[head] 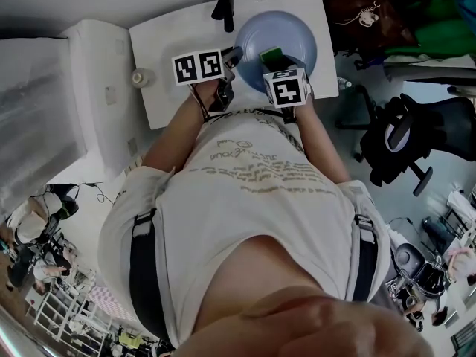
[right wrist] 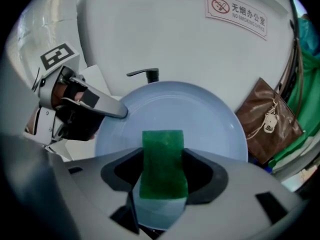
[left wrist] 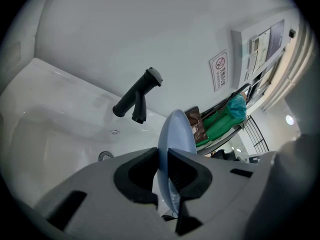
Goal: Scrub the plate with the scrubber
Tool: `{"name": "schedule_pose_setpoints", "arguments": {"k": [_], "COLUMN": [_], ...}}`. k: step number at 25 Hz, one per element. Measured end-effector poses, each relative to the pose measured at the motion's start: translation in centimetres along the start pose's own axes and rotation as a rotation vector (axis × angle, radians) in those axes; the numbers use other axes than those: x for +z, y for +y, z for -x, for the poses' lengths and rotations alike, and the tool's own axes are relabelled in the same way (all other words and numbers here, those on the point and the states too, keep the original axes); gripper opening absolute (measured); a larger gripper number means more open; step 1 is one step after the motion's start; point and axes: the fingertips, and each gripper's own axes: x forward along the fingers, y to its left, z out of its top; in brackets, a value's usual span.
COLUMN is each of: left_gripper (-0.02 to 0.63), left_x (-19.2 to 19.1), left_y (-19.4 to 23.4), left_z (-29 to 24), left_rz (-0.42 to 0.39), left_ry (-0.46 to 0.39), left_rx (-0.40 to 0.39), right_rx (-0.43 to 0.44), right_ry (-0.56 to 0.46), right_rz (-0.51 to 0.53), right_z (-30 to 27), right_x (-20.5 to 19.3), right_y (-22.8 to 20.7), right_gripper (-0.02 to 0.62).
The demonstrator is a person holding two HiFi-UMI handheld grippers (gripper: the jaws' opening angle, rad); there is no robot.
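Just beside the black faucet [head: 225,7], over the white sink [left wrist: 50,114], a light blue plate [right wrist: 200,114] is held up with its face toward the person. The left gripper [left wrist: 162,171] has its jaws drawn narrow, pinching the plate's rim on the side nearer the faucet. The right gripper [right wrist: 162,176] grips a green scrubber [right wrist: 162,159] between its jaws. The scrubber lies at the plate's face, but I cannot tell whether it presses on it.
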Motion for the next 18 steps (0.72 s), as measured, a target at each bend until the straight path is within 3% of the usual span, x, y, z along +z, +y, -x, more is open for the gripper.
{"name": "schedule_pose_setpoints", "arguments": {"k": [6,18], "left_gripper": [0.054,0.054], "left_x": [-0.4,-2.9], "left_y": [0.4,2.9], "left_z": [0.1,-0.4], "left_rz": [0.007,0.03], "left_ry": [0.006,0.078], "left_rx": [0.005,0.035], "right_rx": [0.07,0.089], "right_ry": [-0.012,-0.014], "right_rz": [0.075,0.006], "right_z": [-0.4,-0.5], "right_x": [0.8,0.0], "right_y": [3.0,2.5], "right_gripper": [0.244,0.244]}}
